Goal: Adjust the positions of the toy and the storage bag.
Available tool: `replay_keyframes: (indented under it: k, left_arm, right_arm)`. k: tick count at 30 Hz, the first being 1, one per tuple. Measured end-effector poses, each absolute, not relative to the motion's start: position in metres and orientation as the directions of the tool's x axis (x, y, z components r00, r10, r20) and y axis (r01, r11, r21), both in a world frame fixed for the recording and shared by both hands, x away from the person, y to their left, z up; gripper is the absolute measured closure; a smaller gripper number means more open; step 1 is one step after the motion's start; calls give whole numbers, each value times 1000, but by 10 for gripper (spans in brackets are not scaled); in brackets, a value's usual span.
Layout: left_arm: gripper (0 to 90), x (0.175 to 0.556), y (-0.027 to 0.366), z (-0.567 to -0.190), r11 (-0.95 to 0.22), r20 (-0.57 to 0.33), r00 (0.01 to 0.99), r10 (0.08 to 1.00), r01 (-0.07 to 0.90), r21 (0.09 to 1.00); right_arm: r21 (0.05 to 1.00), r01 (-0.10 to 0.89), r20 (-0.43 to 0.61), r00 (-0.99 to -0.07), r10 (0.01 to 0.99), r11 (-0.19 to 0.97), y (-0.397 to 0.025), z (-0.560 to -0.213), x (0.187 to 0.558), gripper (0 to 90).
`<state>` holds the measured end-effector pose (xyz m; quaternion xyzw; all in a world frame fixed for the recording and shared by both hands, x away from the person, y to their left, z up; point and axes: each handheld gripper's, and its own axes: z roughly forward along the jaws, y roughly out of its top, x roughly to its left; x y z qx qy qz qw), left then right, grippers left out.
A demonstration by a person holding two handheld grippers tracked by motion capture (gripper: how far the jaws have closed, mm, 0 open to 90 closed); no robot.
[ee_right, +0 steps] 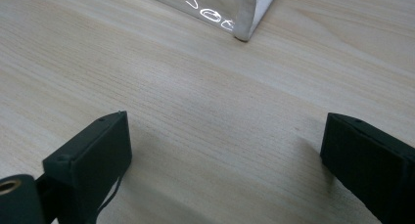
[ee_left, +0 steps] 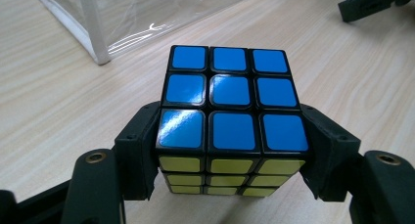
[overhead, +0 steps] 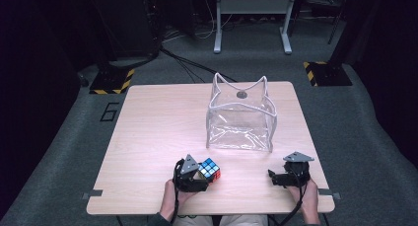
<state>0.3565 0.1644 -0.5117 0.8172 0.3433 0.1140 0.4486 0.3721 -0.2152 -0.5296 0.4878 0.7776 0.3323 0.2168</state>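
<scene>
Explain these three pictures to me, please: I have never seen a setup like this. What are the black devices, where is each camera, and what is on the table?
No robot here: a person sits at a wooden table and holds black two-jaw tongs in each hand. The wide picture comes from a fixed camera above the table. The other two come from cameras riding on each tool, looking along its jaws. The left tongs are shut on a puzzle cube, one jaw on each side; its blue face is up and a yellow face is toward the camera. The right tongs are open above bare wood, holding nothing. Behind them stands a clear plastic bag with white edging, open at the top.
</scene>
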Motion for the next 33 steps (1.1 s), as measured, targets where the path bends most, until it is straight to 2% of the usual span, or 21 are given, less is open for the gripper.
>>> replay_keyframes:
  k: [3, 10, 20, 27, 33]
  left_arm:
    - [238, 356, 167, -512, -342, -138, 731, 668, 467, 815]
    - [158, 351, 179, -505, -326, -127, 716, 686, 458, 827]
    - [146, 341, 204, -499, -290, -139, 693, 707, 463, 837]
    - [148, 337, 230, -504, -269, -120, 629, 768, 486, 832]
    - [149, 340, 259, -523, -224, -138, 540, 830, 549, 805]
  right_arm:
    - [728, 615, -12, -430, 903, 303, -215, -530, 372, 40]
    - [728, 615, -13, -428, 904, 302, -215, -530, 372, 41]
    - [728, 616, -10, -428, 904, 300, -215, -530, 372, 42]
    - [728, 617, -10, -427, 904, 300, -215, -530, 372, 42]
    - [728, 619, -8, -425, 905, 297, -215, -530, 372, 41]
